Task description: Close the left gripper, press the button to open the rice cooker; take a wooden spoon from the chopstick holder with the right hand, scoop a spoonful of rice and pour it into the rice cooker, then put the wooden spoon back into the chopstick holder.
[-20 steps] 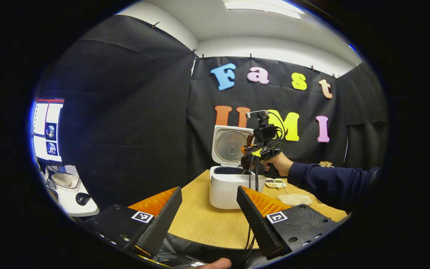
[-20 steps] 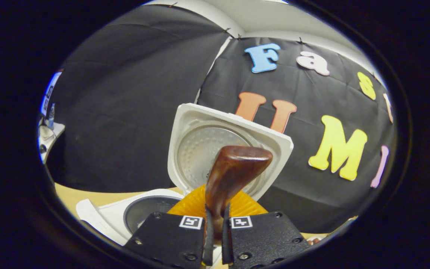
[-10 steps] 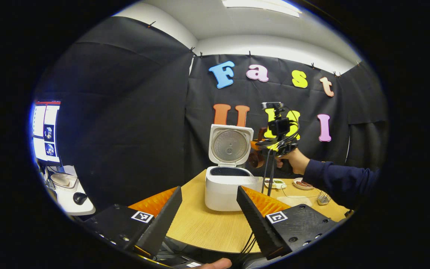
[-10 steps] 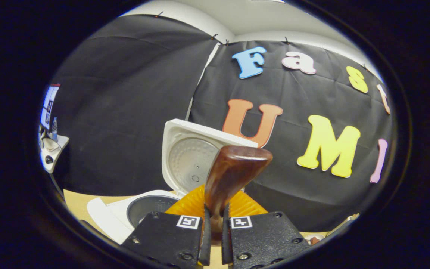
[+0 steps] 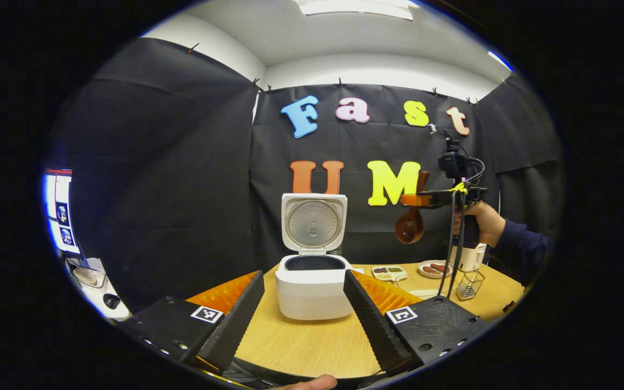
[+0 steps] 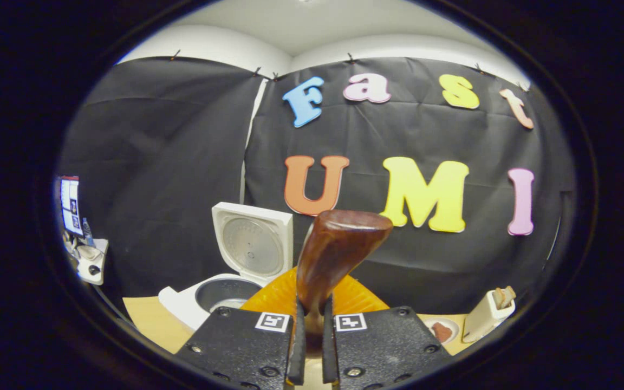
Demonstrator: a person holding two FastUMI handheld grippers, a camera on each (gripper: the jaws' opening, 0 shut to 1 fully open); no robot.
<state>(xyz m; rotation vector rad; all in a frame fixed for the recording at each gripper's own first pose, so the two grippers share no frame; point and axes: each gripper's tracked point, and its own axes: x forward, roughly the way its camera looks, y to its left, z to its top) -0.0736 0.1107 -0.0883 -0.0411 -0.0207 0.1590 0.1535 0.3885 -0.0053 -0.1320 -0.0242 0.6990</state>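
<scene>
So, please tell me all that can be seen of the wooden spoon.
The spoon is dark reddish-brown wood with a glossy finish. The right gripper is shut on its handle, both fingers pressing it. In the left gripper view the spoon hangs in the air with its rounded bowl down and the handle end sticking up above the fingers, well to the right of the open cooker and above the table. Nothing but the gripper touches it. Whether any rice is left in the bowl cannot be told.
</scene>
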